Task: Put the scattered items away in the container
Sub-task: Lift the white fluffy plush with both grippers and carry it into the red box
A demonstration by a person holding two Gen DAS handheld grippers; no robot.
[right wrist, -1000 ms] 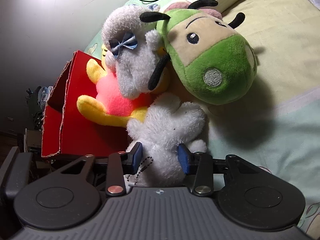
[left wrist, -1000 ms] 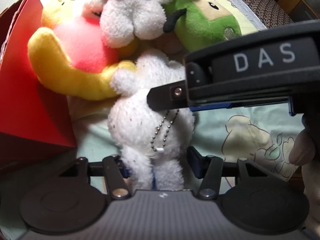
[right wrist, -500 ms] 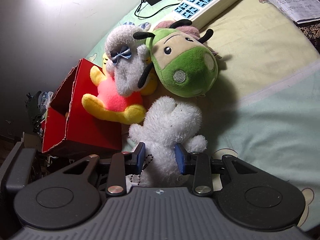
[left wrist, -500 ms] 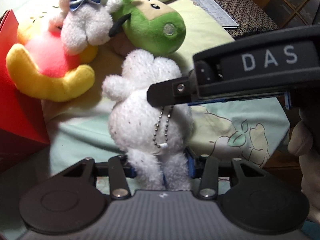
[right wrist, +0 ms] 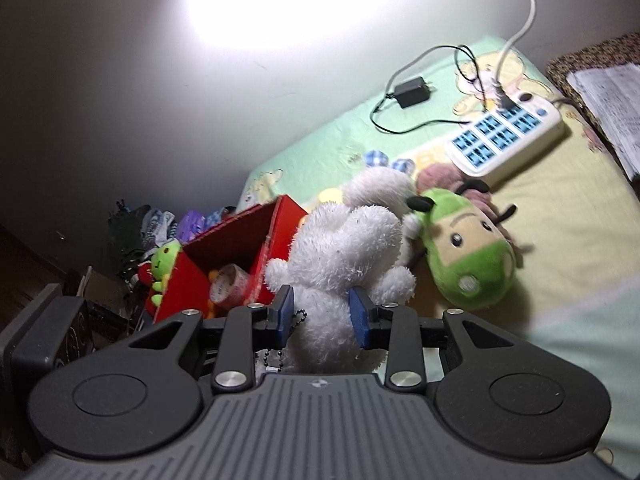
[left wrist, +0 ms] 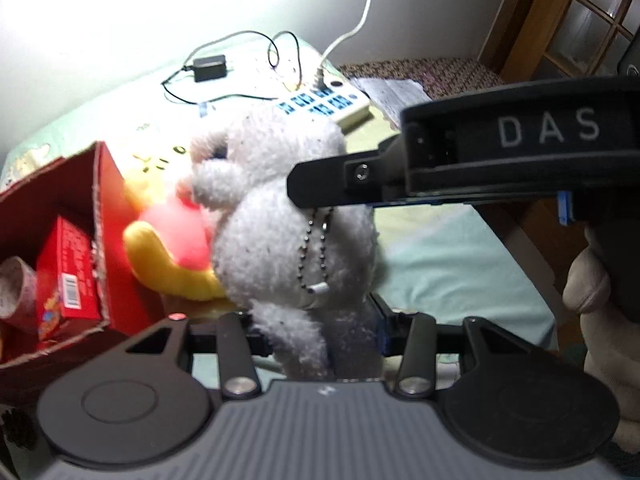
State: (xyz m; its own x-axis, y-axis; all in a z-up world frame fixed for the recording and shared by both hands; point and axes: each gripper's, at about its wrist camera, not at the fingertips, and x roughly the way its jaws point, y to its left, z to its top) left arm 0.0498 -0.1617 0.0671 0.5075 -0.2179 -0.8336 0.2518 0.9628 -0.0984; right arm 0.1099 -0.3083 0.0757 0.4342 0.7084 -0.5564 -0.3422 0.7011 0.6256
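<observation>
A white plush toy (left wrist: 288,232) with a bead chain hangs above the bed, held by both grippers. My left gripper (left wrist: 318,334) is shut on its lower body. My right gripper (left wrist: 304,188) comes in from the right and is shut on its upper part. In the right wrist view the right gripper (right wrist: 322,314) has its blue pads pressed into the white plush toy (right wrist: 344,248). The open red box (left wrist: 104,208) stands to the left, with the red box (right wrist: 224,240) just beyond the toy. A green plush (right wrist: 472,264) and a yellow-and-pink plush (left wrist: 172,240) lie on the bed.
Inside the box lie a small red carton (left wrist: 68,276) and a tape roll (right wrist: 230,284). A power strip (right wrist: 508,136), a charger (right wrist: 412,90) and cables lie by the wall. Papers (right wrist: 608,96) lie at the right. A gloved hand (left wrist: 600,320) holds the right gripper.
Both grippers closed on the white plush toy and lifted it off the bed. The views tilted up, so the box's inside and the wall now show.
</observation>
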